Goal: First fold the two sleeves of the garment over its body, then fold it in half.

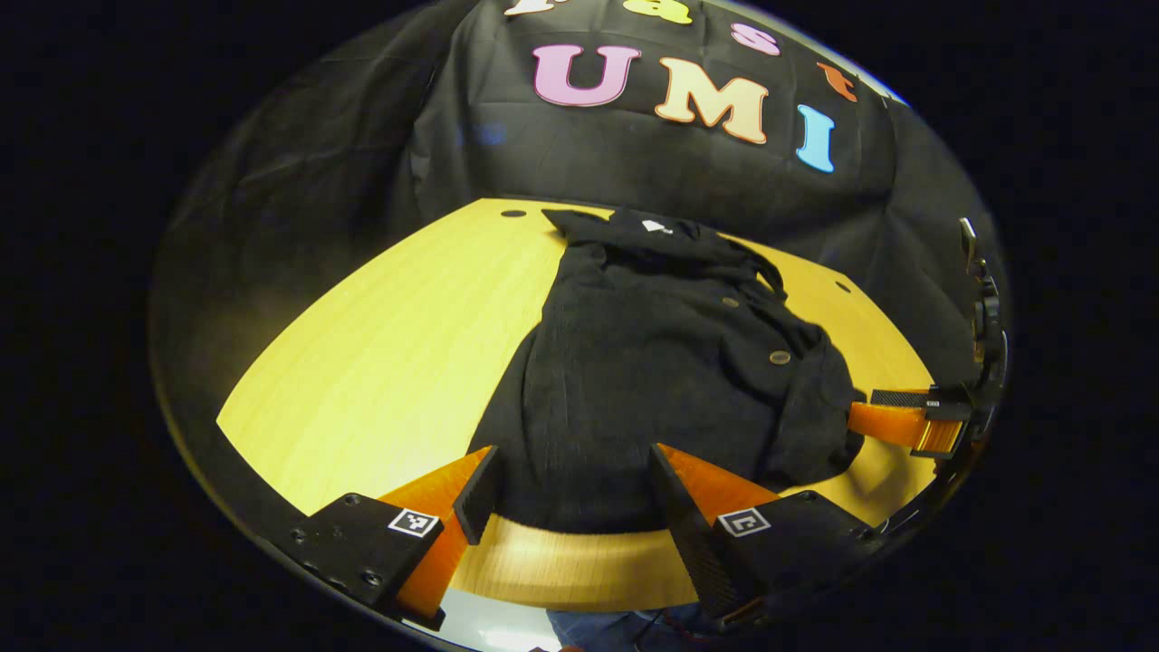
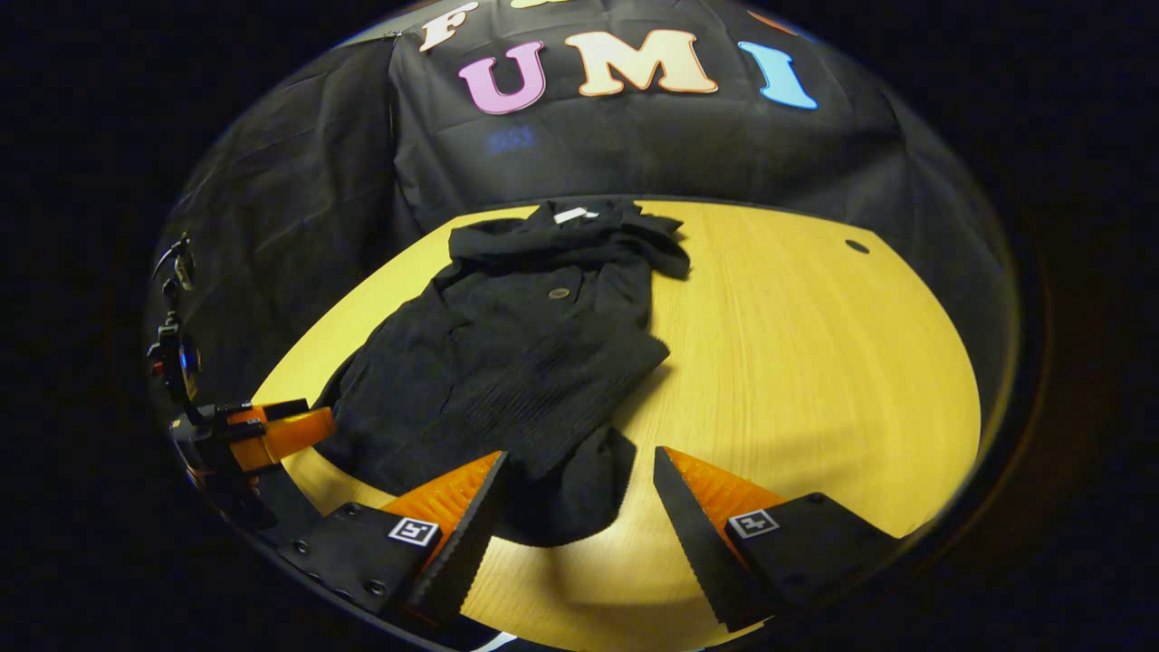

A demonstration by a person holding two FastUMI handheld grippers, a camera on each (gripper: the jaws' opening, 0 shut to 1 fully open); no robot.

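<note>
A dark garment (image 1: 661, 362) lies flat on the yellow wooden worktop (image 1: 398, 362). It has round buttons (image 1: 780, 357) down its front and a small white tag (image 1: 654, 226) at the collar, which points to the far side, next to the black cloth wall (image 1: 634, 163). The cloth of the garment looks ribbed and a bit bunched up near the collar.

In the left gripper view, the left hand-held gripper (image 1: 572, 493) is at the near hem of the garment. Its two fingers are spread wide, one on each side of the hem. I cannot tell if they touch the cloth. The right hand-held gripper (image 1: 892, 418) shows farther off, at the edge of the garment. How its fingers stand there is too small to tell.

In the right gripper view, the right hand-held gripper (image 2: 579, 507) has its fingers spread wide too. A folded flap of the garment (image 2: 507, 362) lies over the body, and a dark corner of cloth sits between the two fingers, but they do not pinch it. The left hand-held gripper (image 2: 272, 430) shows at the other side of the garment.

The worktop has small dark round holes (image 2: 857, 245) in it. The black cloth wall hangs behind and around the worktop.
</note>
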